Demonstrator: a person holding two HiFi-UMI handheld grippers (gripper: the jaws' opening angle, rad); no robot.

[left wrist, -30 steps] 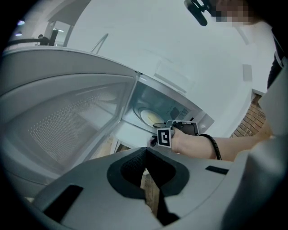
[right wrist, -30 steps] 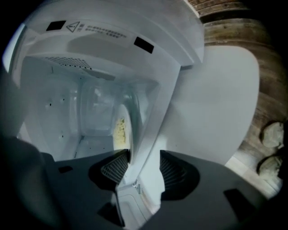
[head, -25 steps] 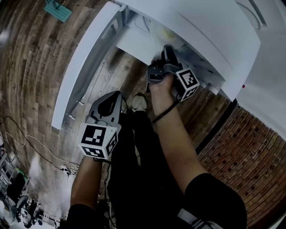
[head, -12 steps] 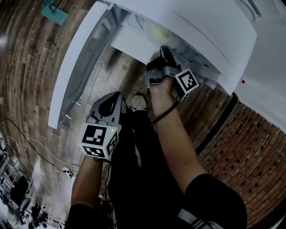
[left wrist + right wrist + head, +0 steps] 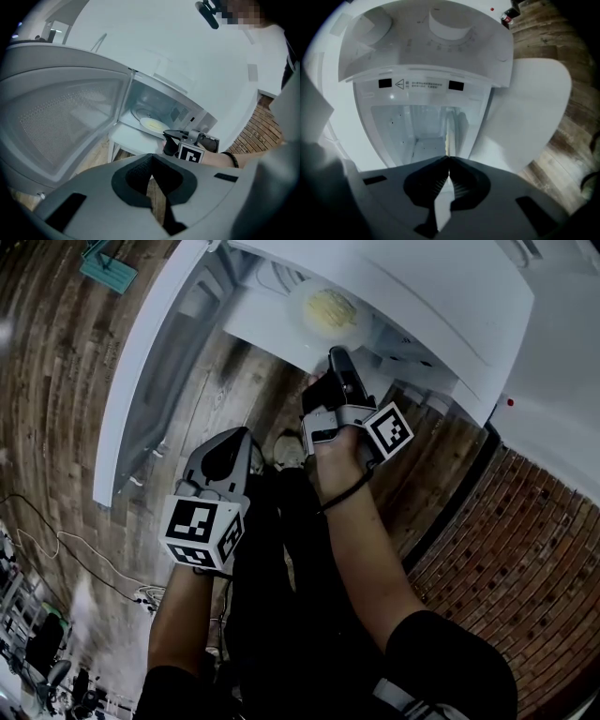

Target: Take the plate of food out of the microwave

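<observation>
The white microwave (image 5: pixel 422 287) stands open, its door (image 5: pixel 141 381) swung out to the left. A white plate (image 5: pixel 305 320) with yellow food (image 5: pixel 330 306) sits at the mouth of the cavity. My right gripper (image 5: pixel 336 354) is shut on the plate's near rim. In the right gripper view the plate (image 5: pixel 447 136) shows edge-on, running straight out from the closed right gripper (image 5: pixel 448 159). My left gripper (image 5: pixel 246 437) hangs lower and to the left, shut with nothing in it. The left gripper view shows the plate (image 5: pixel 152 124) and the right gripper (image 5: pixel 169 136) beyond my left gripper (image 5: pixel 151 155).
The microwave rests on a white stand (image 5: pixel 272 338) above a wooden floor (image 5: pixel 56 381). A brick wall (image 5: pixel 525 559) runs along the right. A teal object (image 5: pixel 111 263) and cables (image 5: pixel 56 540) lie on the floor at the left. The control dial (image 5: pixel 447 23) shows beside the cavity.
The right gripper has drawn back toward me, and the plate of food has slid out to the mouth of the cavity, now showing much more. The left gripper has barely moved.
</observation>
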